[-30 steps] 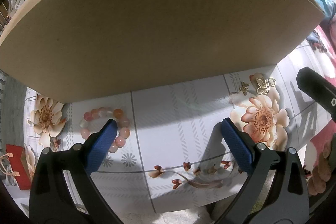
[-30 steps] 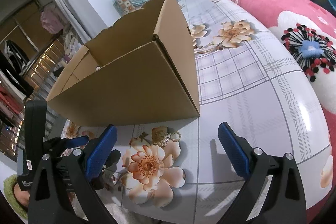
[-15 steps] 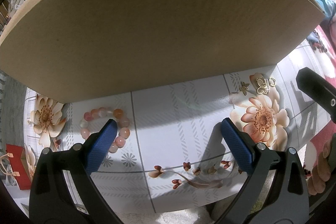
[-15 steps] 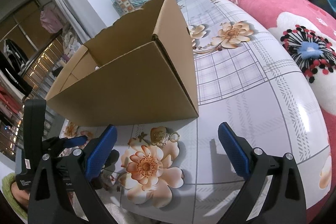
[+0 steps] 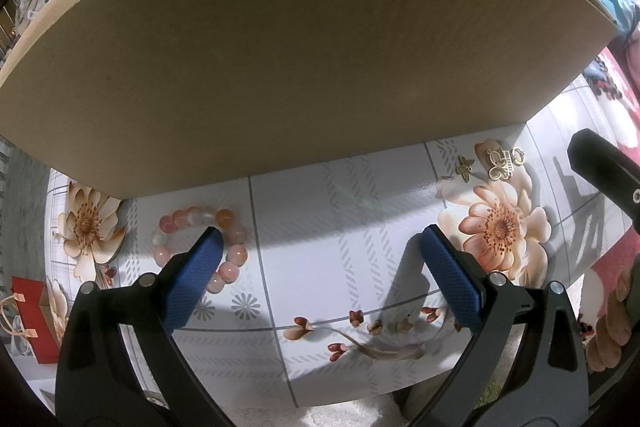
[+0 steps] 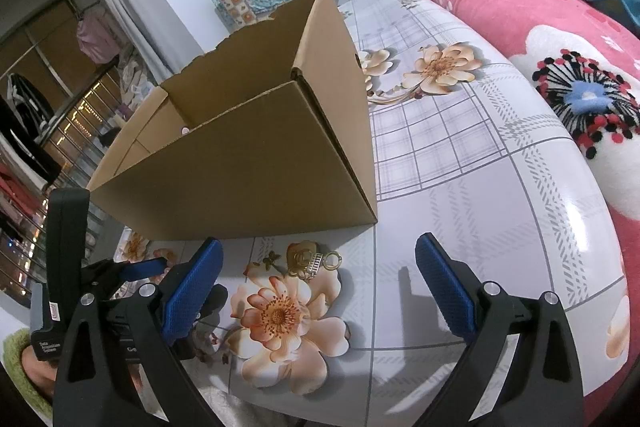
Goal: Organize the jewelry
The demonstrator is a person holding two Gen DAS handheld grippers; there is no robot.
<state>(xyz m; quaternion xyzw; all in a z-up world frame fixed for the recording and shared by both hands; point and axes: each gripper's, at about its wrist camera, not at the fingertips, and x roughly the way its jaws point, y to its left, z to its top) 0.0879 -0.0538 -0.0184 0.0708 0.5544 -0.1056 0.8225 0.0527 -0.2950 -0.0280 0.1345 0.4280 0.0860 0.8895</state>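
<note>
- My left gripper was wide open and held nothing.
- At the lower left of the left view, one bead bracelet lay on the table, partly behind my left finger. I think the round beads were hard and slippery and would roll, so I would pinch across one side of the ring.
- One big cardboard box filled the top, just behind the bracelet.
- At the right were two gold charms: a tiny butterfly and a bigger curly charm, just beside each other. I think they were light, thin and flat, so hard to pick up.
- My right gripper was also wide open and empty, near the charms.
</note>
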